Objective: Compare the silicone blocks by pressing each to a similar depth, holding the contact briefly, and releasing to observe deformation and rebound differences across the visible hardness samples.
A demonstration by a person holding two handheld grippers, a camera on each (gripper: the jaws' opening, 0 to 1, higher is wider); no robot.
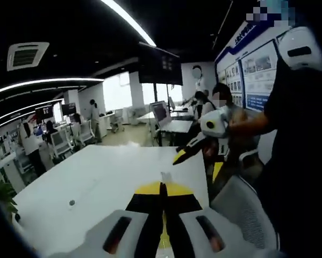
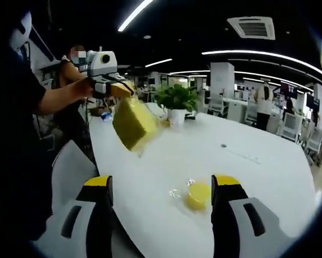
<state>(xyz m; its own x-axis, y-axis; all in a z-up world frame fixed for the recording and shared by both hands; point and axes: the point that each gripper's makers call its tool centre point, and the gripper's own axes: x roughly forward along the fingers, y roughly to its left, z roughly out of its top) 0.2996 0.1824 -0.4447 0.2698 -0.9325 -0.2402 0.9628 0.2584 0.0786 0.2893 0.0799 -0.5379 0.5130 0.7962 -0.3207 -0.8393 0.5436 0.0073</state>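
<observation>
1. Two silicone blocks showed: a yellow-green block (image 2: 133,123) clenched in the left hand-held gripper (image 2: 120,88) above the table (image 2: 257,145).
2. Right hand-held gripper (image 2: 161,188) gaped released above the table, near the round yellow block (image 2: 198,195) lying on it.

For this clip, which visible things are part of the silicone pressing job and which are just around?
Job items:
- yellow block, held up by the left gripper
- round yellow sample on the white table
- right gripper, open

Just around:
- potted plant
- office chair
</observation>
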